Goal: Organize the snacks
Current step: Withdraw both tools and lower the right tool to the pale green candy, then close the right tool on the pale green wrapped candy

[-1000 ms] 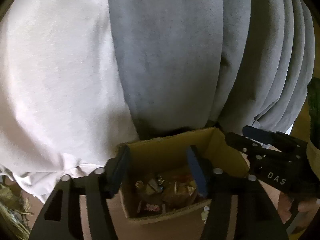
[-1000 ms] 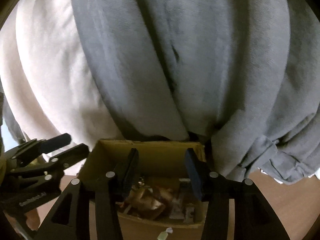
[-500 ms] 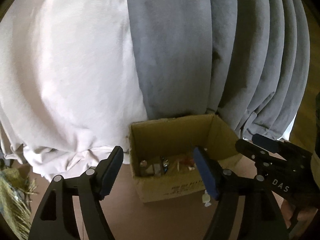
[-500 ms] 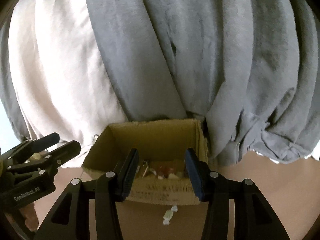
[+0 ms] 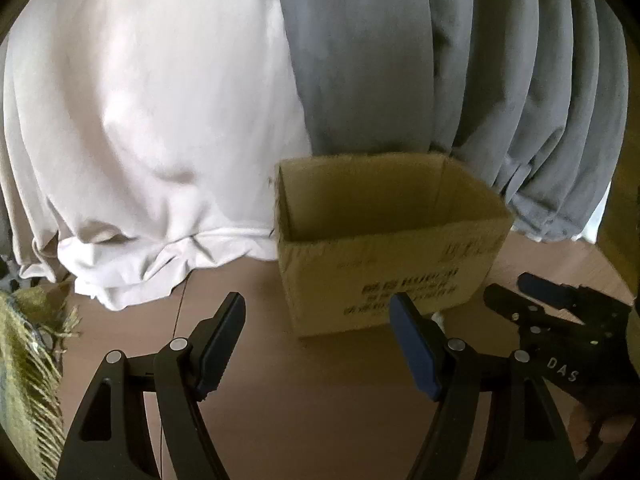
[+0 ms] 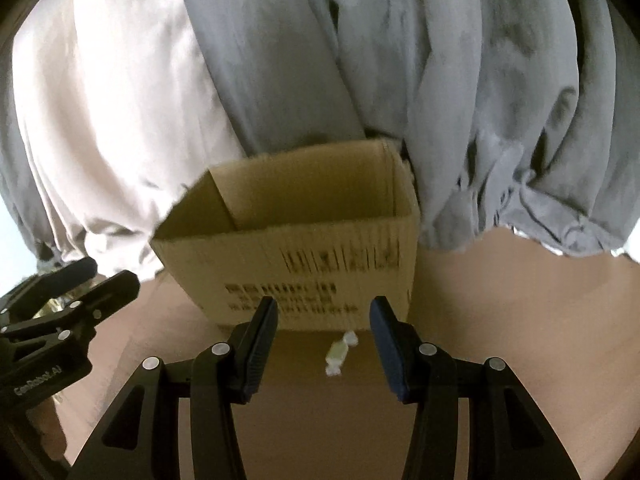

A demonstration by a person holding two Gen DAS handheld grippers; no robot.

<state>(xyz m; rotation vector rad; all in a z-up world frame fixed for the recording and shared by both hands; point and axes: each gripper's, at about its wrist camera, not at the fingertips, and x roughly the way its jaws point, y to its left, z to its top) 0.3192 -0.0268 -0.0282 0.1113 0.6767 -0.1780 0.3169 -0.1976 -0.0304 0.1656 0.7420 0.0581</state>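
Grey curtain [image 6: 400, 60] and pale curtain [image 5: 140, 100] seen hanging at 12 o'clock, hems bunched on brown floor [image 6: 500, 300]. Cardboard box [image 6: 304, 256] set on floor against curtains, top open, contents hidden by near wall. Left gripper [image 5: 318, 344] held before box, jaws wide apart, nothing between. Right gripper [image 6: 324, 344] likewise apart, empty. Small wrapped candy [image 6: 340, 351] found on floor at box's 6 o'clock, between right fingers, untouched.

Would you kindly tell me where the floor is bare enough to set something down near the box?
Bare floor lies right of the cardboard box, below the grey curtain. Another bare patch sits left of the box, below the white curtain. In front it is tighter: a wrapped candy lies before the right tongs, and a fringed green fabric crowds the far left.
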